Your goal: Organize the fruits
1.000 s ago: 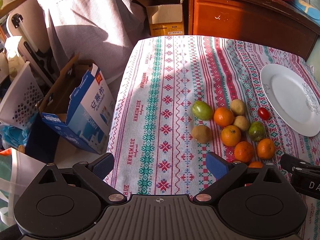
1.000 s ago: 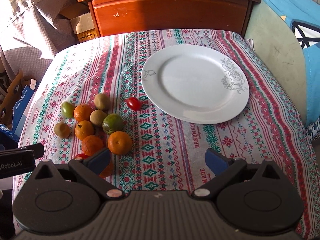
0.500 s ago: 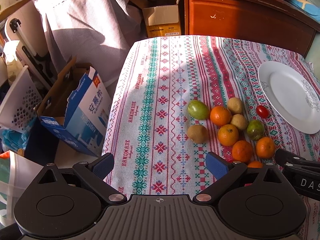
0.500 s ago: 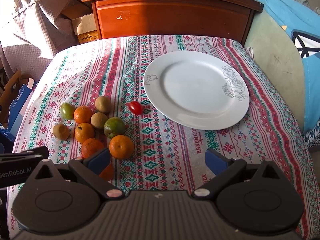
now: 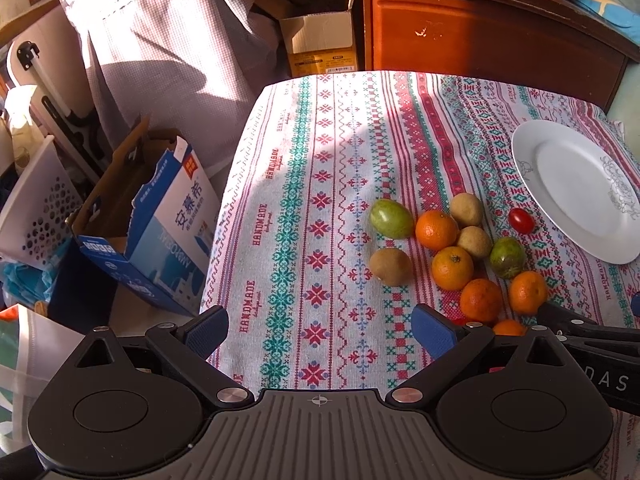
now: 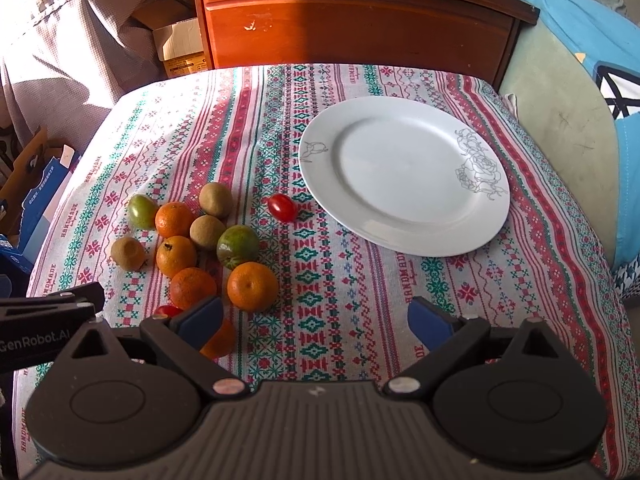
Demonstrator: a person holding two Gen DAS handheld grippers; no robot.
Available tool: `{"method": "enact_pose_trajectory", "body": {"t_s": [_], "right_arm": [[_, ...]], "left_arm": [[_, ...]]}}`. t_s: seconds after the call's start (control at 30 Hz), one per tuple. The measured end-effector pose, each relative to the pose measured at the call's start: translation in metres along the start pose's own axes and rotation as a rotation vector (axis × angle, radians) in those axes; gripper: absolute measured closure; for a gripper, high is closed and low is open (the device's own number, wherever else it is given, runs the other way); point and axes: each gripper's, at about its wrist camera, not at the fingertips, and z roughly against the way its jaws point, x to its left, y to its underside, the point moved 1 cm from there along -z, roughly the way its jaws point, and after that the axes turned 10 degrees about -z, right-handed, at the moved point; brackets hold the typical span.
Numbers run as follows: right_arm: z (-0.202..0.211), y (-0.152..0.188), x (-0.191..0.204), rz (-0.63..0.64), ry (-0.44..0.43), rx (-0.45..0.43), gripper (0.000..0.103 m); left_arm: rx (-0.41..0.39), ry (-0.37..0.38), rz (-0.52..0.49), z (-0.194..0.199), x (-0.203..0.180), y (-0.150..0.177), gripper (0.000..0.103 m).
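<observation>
A cluster of fruit lies on the patterned tablecloth: several oranges, three kiwis, two green fruits and a cherry tomato. An empty white plate sits to their right. The same fruit and plate show in the left wrist view. My left gripper is open and empty, near the table's front edge, left of the fruit. My right gripper is open and empty, in front of the fruit and plate.
A wooden cabinet stands behind the table. A blue carton, a white basket and a cardboard box sit on the floor to the left. A cushioned seat lies at the right.
Both grippers have drawn back slightly and the views have shifted; the fruit and plate appear a little farther away. Both grippers stay open and nothing on the table has moved.
</observation>
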Motion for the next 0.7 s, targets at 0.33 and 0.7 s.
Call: {"method": "enact_pose_trajectory", "body": {"t_s": [0.33, 0.7], "right_arm": [[-0.0007, 0.001, 0.0002, 0.001, -0.003, 0.004, 0.006], [-0.0026, 0.001, -0.0005, 0.006, -0.005, 0.009, 0.008]], "left_arm": [[-0.001, 0.0, -0.001, 0.0003, 0.0004, 0.0003, 0.005], [-0.001, -0.002, -0.005, 0.0, -0.0009, 0.0019, 0.005]]}}
